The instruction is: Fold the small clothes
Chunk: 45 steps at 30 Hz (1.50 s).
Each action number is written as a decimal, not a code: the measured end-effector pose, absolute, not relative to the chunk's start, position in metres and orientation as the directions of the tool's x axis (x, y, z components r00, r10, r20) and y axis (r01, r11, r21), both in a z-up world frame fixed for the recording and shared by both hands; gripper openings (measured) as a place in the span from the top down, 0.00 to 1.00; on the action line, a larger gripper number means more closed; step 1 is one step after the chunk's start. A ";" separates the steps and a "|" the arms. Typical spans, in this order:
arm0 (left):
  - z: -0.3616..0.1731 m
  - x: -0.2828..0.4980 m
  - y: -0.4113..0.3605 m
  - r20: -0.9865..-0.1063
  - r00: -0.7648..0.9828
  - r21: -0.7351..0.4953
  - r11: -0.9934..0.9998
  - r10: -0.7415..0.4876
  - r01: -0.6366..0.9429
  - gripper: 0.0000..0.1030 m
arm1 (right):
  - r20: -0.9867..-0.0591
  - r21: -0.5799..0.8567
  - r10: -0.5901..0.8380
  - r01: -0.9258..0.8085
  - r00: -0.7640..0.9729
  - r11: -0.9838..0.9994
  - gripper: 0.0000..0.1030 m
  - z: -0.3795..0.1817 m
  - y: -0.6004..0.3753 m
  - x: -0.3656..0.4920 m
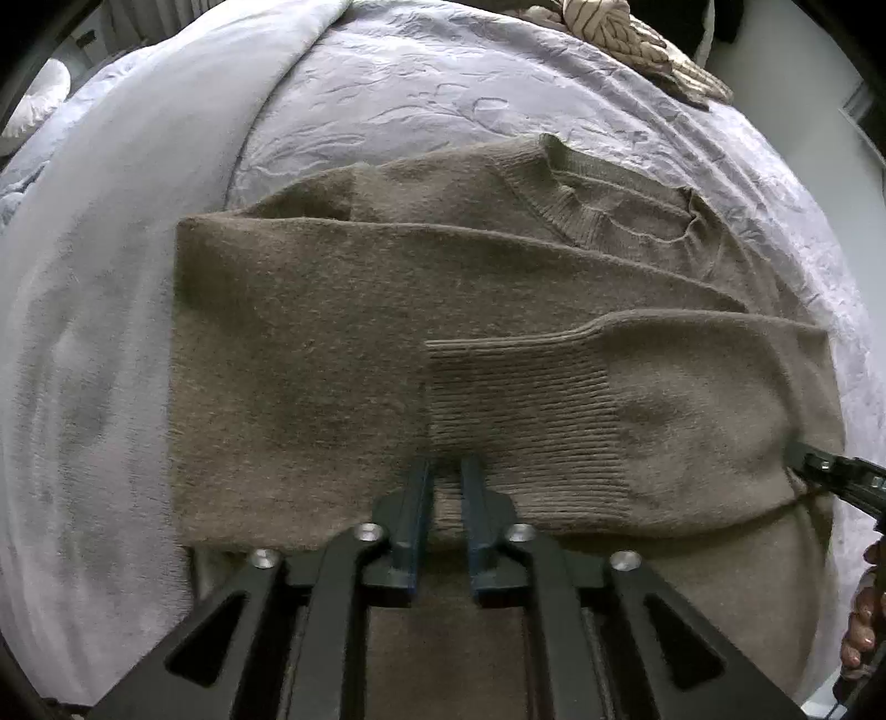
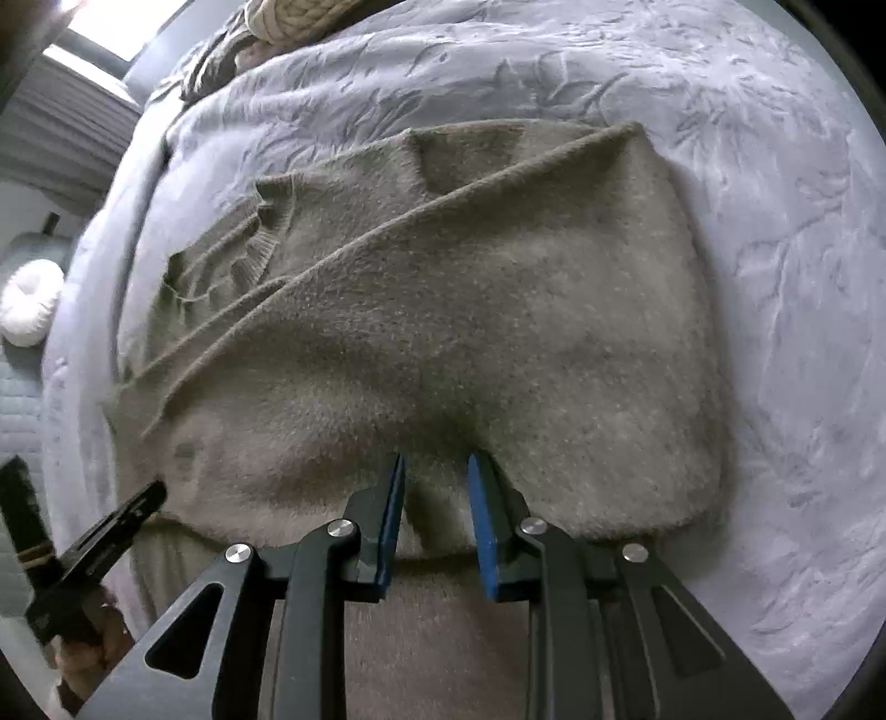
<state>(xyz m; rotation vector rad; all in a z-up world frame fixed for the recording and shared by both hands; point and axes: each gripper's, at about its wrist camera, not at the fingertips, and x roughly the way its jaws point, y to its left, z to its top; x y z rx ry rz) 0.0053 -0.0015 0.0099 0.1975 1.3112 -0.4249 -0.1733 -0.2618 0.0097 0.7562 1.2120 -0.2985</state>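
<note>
A brown sweater lies partly folded on a pale quilted bedspread, its ribbed collar toward 1 o'clock in the left wrist view. One sleeve is laid across the body, its ribbed cuff at centre, just beyond the left gripper.

That gripper points steeply down over the knit, its blue-padded fingers a narrow gap apart with nothing between them. The right gripper hangs over the sweater's folded right part, its fingers likewise slightly parted and empty; whether the tips brush the wool is hard to tell.

Each tool shows at the other's frame edge, at about 4 o'clock and 8 o'clock. A striped knit bundle sits at 1 o'clock on the bed.
</note>
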 end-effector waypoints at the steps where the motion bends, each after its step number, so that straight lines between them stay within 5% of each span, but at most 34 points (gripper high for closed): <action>1: 0.011 0.006 0.001 -0.963 0.209 -0.074 0.911 -0.171 0.406 0.55 | -0.920 0.362 0.178 0.581 0.349 0.729 0.75 0.010 -0.261 -0.174; 2: 0.012 0.006 0.002 -0.961 0.221 -0.068 0.916 -0.167 0.395 0.29 | -0.922 0.356 0.175 0.577 0.346 0.735 0.75 0.011 -0.260 -0.174; 4: 0.015 0.008 0.008 -0.955 0.226 -0.099 0.927 -0.191 0.363 0.08 | -0.925 0.345 0.170 0.563 0.340 0.751 0.70 0.014 -0.256 -0.173; 19: 0.021 -0.002 0.027 -0.971 0.217 -0.029 0.946 -0.104 0.322 0.07 | -0.924 0.329 0.158 0.517 0.347 0.790 0.22 0.034 -0.232 -0.174; 22: 0.027 -0.009 0.029 -0.967 0.242 0.003 0.944 -0.082 0.329 0.00 | -0.927 0.318 0.146 0.517 0.346 0.795 0.22 0.038 -0.228 -0.179; 31: 0.038 -0.020 0.037 -0.973 0.223 0.023 0.939 -0.058 0.342 0.00 | -0.935 0.286 0.109 0.542 0.336 0.790 0.19 0.041 -0.216 -0.194; 33: 0.039 -0.023 0.039 -0.975 0.218 0.029 0.939 -0.050 0.344 0.00 | -0.937 0.282 0.104 0.543 0.335 0.791 0.08 0.043 -0.213 -0.196; 45: 0.052 -0.043 0.069 -0.980 0.194 0.028 0.929 -0.047 0.368 0.00 | -0.936 0.312 0.154 0.545 0.316 0.778 0.08 0.058 -0.197 -0.196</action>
